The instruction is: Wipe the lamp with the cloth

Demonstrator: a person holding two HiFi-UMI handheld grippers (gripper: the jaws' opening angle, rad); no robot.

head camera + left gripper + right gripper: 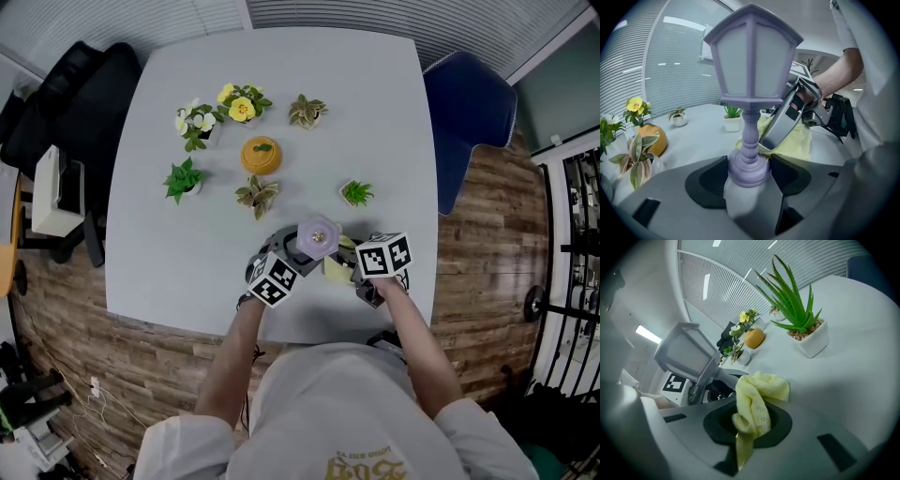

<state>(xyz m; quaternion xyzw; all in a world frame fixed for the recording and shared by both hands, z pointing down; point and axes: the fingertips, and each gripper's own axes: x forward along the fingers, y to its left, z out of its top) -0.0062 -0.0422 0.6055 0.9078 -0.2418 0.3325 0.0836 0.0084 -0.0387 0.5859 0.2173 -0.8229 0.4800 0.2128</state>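
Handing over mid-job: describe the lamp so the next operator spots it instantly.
Find the white table; at its near edge is the lamp, base clamped in the left gripper, beside the right gripper holding a yellow cloth. It is the only lilac thing there, lantern-shaped on a turned post, unlike the potted plants farther back.
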